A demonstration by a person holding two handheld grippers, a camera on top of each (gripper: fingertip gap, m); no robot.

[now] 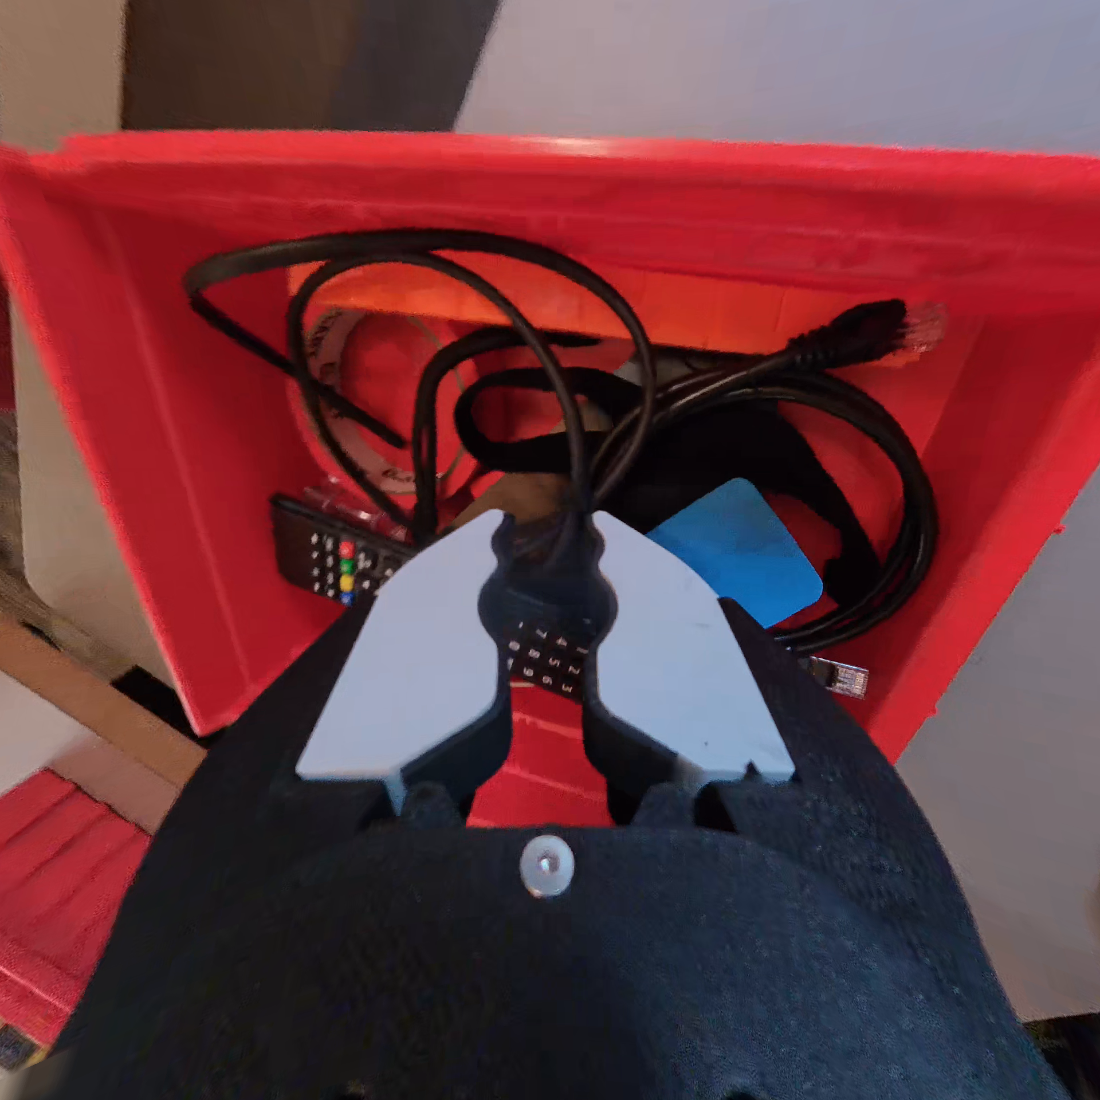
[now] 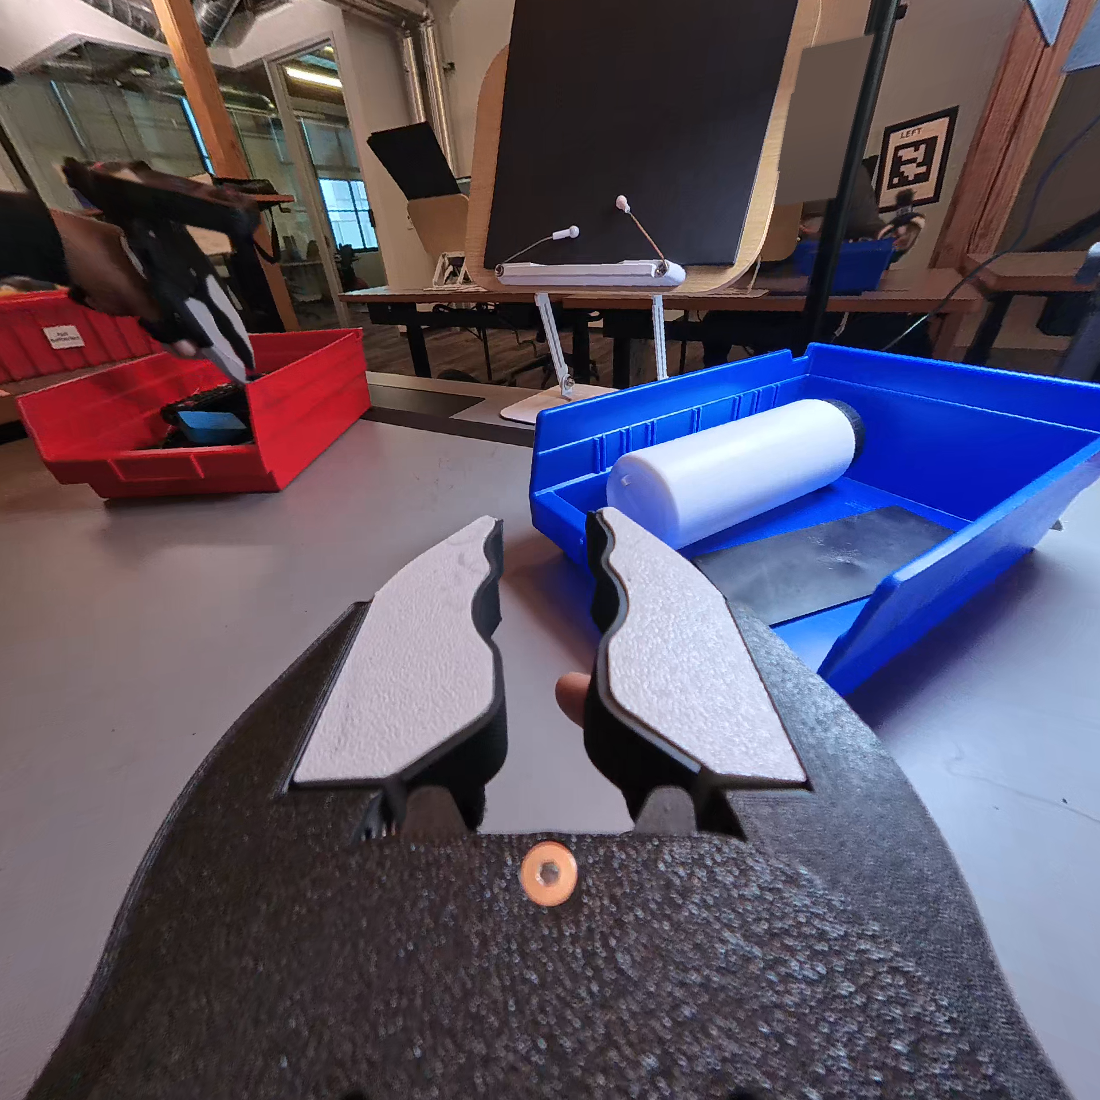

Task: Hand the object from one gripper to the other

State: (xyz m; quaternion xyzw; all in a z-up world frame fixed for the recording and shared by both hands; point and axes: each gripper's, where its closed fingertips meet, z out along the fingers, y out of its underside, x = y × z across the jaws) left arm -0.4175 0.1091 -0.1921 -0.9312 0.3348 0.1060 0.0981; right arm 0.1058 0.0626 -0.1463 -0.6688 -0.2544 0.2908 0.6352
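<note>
Left gripper (image 1: 546,524) down inside the red bin (image 1: 149,357), fingers pressed onto a bunch of black cable (image 1: 595,381) right at the tips, probably so the whole tangle lifts in one pull. Strands gathered between the pads; loops fanning out beyond the fingertips over a tape roll (image 1: 357,381), a remote (image 1: 333,559) and a blue card (image 1: 738,547) beneath. Thin, glossy, limp cable, clear plug (image 1: 922,333) at one end up beyond the right finger.

Right gripper (image 2: 543,530) waiting over the grey table (image 2: 178,595), fingers spread and holding nothing, likely kept ready to receive. Blue bin (image 2: 982,571) just beyond its right finger, white cylinder (image 2: 732,470) lying inside.
</note>
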